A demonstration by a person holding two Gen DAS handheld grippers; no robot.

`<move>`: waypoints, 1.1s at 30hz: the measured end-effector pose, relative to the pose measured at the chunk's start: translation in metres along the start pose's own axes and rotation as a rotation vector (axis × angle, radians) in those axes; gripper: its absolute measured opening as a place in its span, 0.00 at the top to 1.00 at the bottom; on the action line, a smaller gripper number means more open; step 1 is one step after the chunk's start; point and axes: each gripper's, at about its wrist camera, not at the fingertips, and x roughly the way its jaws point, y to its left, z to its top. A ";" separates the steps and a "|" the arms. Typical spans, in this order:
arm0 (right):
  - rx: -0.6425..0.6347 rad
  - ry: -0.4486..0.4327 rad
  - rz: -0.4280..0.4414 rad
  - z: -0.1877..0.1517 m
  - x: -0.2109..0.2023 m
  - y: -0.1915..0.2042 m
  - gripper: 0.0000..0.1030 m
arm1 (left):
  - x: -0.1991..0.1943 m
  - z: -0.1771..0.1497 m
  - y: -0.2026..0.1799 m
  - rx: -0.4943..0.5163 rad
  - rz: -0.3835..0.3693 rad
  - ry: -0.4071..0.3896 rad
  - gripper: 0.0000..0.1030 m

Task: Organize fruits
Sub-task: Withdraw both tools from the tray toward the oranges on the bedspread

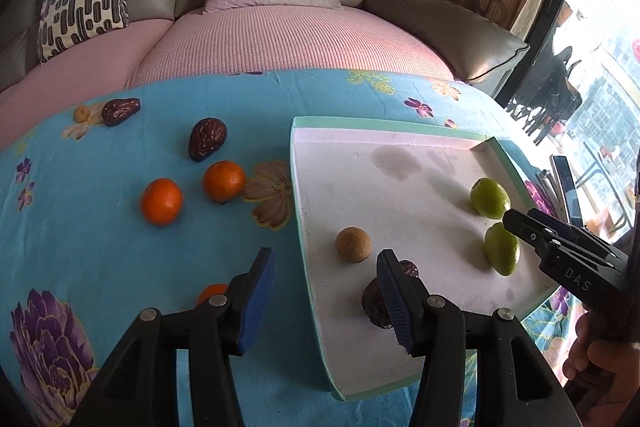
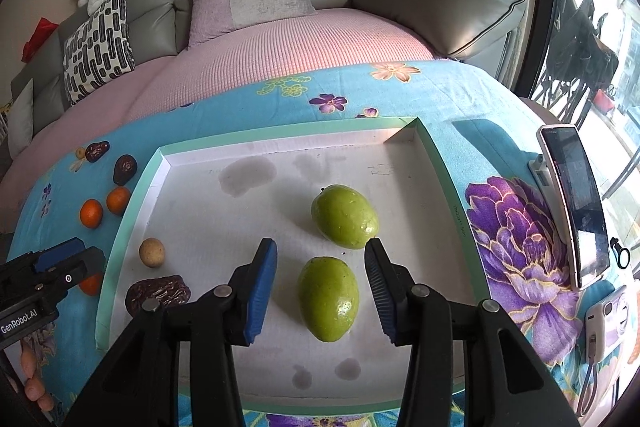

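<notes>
Four fruits in tray [image 2: 442, 163]: two green [image 2: 345, 216], tan, probably date; both tools spread.

The right tongs [image 2: 321, 281] hang spread over the tray [image 2: 136, 195], the nearer green fruit [image 2: 328, 299] between their pads, untouched; a second green fruit [image 2: 345, 215] lies just beyond.

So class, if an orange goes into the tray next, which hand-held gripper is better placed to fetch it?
Left. The left hand-held gripper is open over the tray's left edge, with the oranges on the cloth to its left. The right hand-held gripper is open around a green fruit inside the tray.
</notes>
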 end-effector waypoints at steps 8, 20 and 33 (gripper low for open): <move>-0.023 -0.002 0.021 0.000 0.000 0.010 0.54 | -0.010 0.004 0.045 -0.109 0.080 -0.035 0.46; -0.051 -0.003 0.043 0.000 0.001 0.022 0.54 | -0.018 0.003 0.073 -0.177 0.132 -0.059 0.45; -0.065 -0.010 0.016 -0.003 0.010 0.023 0.10 | -0.007 0.000 0.083 -0.202 0.228 -0.039 0.00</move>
